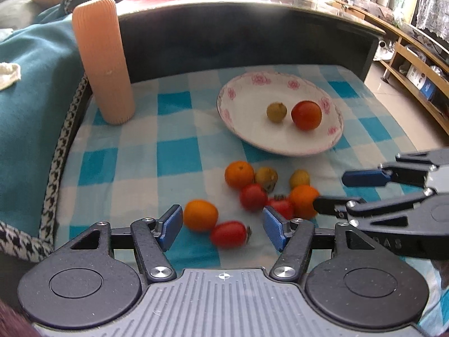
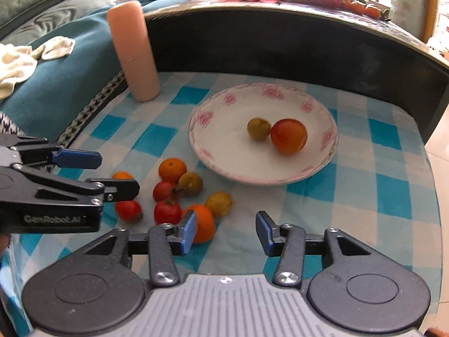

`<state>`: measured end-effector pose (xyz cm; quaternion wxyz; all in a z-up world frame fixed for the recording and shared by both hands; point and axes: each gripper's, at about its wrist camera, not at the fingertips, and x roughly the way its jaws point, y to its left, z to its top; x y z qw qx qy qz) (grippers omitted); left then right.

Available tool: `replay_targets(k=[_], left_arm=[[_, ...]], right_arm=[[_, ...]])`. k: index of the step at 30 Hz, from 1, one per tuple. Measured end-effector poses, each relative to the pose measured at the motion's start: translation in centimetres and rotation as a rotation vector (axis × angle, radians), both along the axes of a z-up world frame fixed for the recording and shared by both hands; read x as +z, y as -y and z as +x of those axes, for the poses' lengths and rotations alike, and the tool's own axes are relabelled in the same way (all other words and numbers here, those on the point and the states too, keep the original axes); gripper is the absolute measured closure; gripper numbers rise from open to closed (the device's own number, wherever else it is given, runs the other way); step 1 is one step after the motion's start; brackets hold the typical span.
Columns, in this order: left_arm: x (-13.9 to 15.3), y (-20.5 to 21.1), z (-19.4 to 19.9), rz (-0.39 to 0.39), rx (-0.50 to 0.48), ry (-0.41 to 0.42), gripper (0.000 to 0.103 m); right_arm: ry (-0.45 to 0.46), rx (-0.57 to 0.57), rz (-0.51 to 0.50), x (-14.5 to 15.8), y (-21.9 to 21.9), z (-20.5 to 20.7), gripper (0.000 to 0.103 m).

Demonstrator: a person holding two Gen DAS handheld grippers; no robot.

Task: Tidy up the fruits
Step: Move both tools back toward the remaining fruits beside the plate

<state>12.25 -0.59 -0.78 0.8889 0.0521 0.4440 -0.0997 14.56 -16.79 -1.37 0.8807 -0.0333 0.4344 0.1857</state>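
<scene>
At the far left a ribbed peach cylinder (image 1: pixel 102 61) stood upright on the checked cloth (image 1: pixel 174 151) of the desk, its top slightly blurred. The left gripper (image 1: pixel 221 224) was partly open with nothing held; an orange (image 1: pixel 200 214) and a red tomato (image 1: pixel 228 234) lay on the cloth between its blue pads, and no pad touched them. To the right, the loose pile of fruits (image 1: pixel 266 188) lay near the plate, partly hidden behind the right gripper's finger. The white plate (image 1: pixel 241 129) with pink flowers held a small yellow-green fruit (image 1: pixel 276 111) just beside a large tomato (image 1: pixel 306 115). The right gripper (image 2: pixel 226 231) was also open and empty; its left pad covered part of another orange (image 2: pixel 203 223).
</scene>
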Motion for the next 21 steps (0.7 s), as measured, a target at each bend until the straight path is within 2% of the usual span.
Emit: replay_targets(k=[12,21], left_arm=[[-1.5,-0.2,-0.6,0.018,-0.044,-0.037,0.031],[-2.4,0.1,-0.8,0.056,-0.091,-0.044,0.030]], right_arm=[[-0.015,0.089,-0.011,-1.4,-1.6,0.3,0.038],[-0.048,0.125,-0.035,-1.9,-2.1,0.3,0.041]])
